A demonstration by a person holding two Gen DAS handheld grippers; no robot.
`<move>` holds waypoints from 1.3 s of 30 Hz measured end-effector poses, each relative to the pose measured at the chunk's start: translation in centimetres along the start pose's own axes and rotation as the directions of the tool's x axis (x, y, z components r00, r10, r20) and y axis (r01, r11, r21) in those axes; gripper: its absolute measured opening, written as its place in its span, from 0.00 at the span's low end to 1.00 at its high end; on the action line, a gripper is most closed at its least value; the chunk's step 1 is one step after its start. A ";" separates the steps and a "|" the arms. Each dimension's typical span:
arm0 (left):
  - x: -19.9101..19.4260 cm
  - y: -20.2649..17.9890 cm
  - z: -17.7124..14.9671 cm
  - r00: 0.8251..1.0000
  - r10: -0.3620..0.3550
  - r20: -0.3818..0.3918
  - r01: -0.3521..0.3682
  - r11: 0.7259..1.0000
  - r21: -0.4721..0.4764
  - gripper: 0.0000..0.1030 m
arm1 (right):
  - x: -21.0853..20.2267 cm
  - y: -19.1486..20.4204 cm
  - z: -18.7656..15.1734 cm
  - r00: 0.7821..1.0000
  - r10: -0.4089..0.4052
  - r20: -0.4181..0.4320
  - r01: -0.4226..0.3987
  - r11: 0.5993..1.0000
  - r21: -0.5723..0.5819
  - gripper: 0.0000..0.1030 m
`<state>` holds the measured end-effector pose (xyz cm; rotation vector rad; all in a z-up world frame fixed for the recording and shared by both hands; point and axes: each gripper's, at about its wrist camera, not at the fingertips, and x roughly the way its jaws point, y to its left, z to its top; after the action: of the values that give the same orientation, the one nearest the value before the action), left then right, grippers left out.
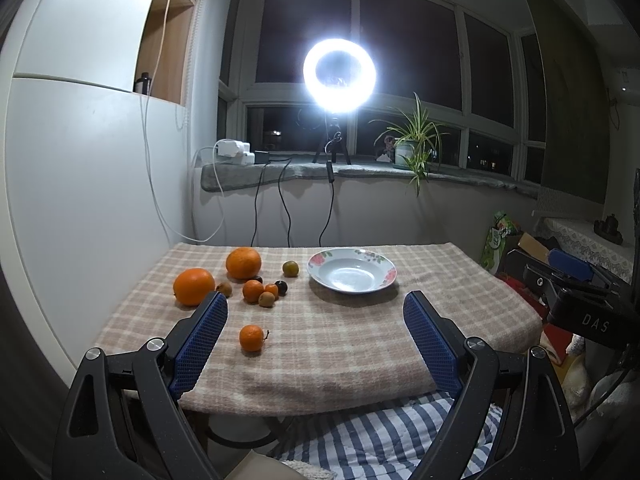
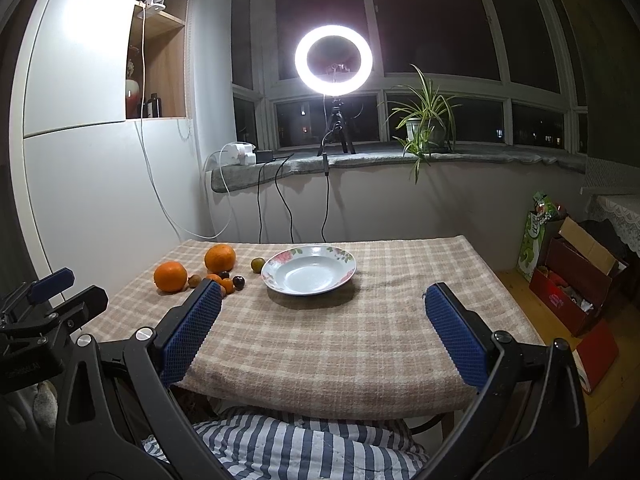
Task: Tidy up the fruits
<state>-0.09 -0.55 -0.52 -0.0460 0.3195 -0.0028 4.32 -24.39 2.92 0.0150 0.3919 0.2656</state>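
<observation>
**A:** What container is on the table, and what is in it?

**B:** One white plate with a pink floral rim sits on a beige checked tablecloth, toward the far side of the table. Its well is bare; no fruit lies in it.

**A:** Where is the fruit?

**B:** All of it lies on the cloth, at about nine o'clock from the plate. Two large oranges sit there: the far orange and the near orange. Between them and the plate is a cluster of small fruit: a small orange one, a brownish one, a dark one. A greenish fruit rests alone just beside the plate's left rim. A single mandarin with a stem lies well apart from the cluster, at six o'clock from it, nearer the table's front edge.

**A:** And the grippers?

**B:** The left gripper has its blue padded fingers spread wide, holding nothing, above the front of the table. The right gripper is likewise spread wide and unloaded, with the plate at twelve o'clock ahead of it.
</observation>
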 end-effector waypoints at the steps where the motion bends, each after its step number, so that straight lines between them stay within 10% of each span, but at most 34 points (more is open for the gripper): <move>1: 0.0 0.0 0.0 1.000 0.000 0.000 0.000 1.000 0.000 0.87 | 0.1 0.0 0.0 1.000 0.001 -0.002 -0.001 1.000 -0.002 1.00; 39: 9.9 3.4 2.3 0.994 0.027 -0.108 -0.031 0.999 -0.040 0.88 | 9.8 0.9 3.1 0.997 -0.025 -0.071 0.019 0.997 -0.077 1.00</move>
<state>9.98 2.86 -1.54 -0.0824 0.4282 0.0303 14.00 -20.91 2.18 -0.0736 0.4528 0.2598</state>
